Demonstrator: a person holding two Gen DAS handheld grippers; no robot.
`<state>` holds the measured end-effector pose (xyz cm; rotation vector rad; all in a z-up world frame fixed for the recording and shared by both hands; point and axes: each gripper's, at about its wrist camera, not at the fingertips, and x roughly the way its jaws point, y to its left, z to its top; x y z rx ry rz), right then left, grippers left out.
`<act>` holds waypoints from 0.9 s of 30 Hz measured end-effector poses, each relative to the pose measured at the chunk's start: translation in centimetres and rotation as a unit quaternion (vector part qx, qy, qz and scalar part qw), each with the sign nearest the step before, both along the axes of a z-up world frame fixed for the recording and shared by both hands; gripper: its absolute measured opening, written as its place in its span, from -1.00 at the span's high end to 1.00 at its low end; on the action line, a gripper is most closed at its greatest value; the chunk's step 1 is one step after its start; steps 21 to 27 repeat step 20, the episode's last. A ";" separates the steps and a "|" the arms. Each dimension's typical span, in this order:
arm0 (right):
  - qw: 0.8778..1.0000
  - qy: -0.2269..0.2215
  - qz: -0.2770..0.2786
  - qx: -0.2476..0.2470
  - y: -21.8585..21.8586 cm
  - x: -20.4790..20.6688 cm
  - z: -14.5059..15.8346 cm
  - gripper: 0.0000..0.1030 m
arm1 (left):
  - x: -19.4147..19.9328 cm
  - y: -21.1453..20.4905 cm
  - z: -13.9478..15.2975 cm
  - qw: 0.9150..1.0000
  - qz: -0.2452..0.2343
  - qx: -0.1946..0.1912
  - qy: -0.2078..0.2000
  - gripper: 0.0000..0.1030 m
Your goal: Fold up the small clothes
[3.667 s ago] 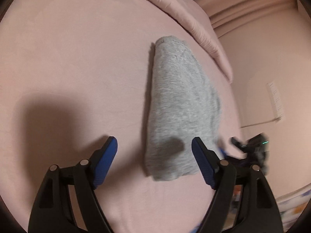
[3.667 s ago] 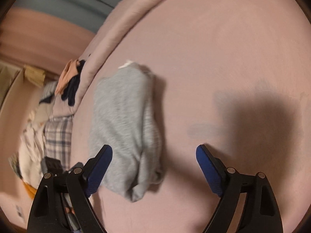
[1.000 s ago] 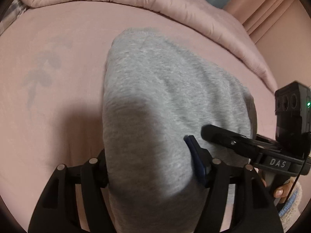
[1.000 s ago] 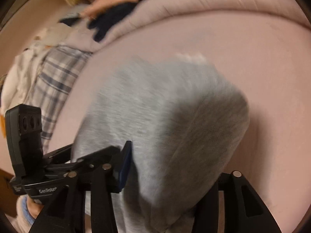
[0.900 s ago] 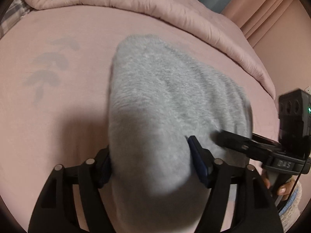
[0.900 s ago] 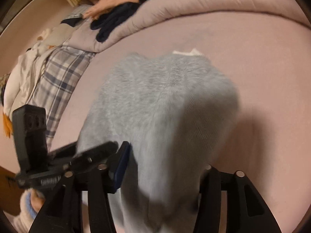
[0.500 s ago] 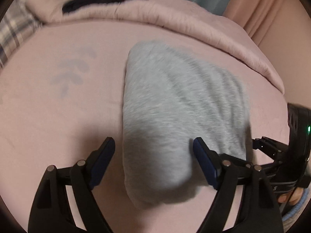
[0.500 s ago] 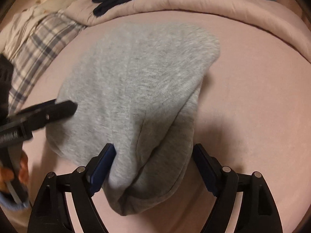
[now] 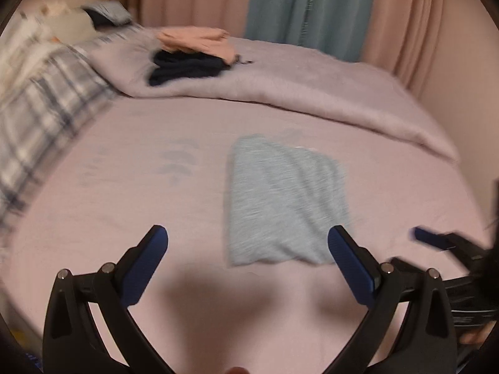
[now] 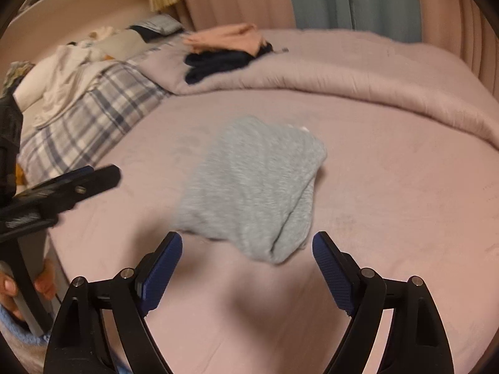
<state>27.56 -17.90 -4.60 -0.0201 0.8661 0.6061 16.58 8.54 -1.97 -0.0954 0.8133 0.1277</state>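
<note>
Your bed (image 9: pixel 124 193) (pink sheet, curtains (image 9: pixel 312 6) behind) carries the folded grey garment (image 9: pixel 280 199); left claw (image 9: pixel 248 258) and right claw (image 10: pixel 247 260) are opening, nothing between them.

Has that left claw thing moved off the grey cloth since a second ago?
Yes. The left gripper has let go and drawn back from the grey cloth, which lies on the pink sheet; its jaws are opening, nothing between them.

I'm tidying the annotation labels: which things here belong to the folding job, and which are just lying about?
Job: folded grey knit garment; left claw, right claw, both opening, nothing between them.

Lying about: peach cloth; dark navy clothes; plaid blanket; teal curtain.
</note>
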 end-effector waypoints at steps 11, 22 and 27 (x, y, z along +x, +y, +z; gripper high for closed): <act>1.000 -0.020 0.018 0.007 2.2 -4.2 2.9 -0.67 | -6.3 -0.9 2.0 0.999 0.024 0.045 0.005 -0.99; 1.000 -0.024 0.018 0.002 2.8 -6.1 3.3 -0.67 | -7.9 -0.4 3.0 0.999 0.024 0.024 -0.002 -0.99; 1.000 -0.024 0.018 0.002 2.8 -6.1 3.3 -0.67 | -7.9 -0.4 3.0 0.999 0.024 0.024 -0.002 -0.99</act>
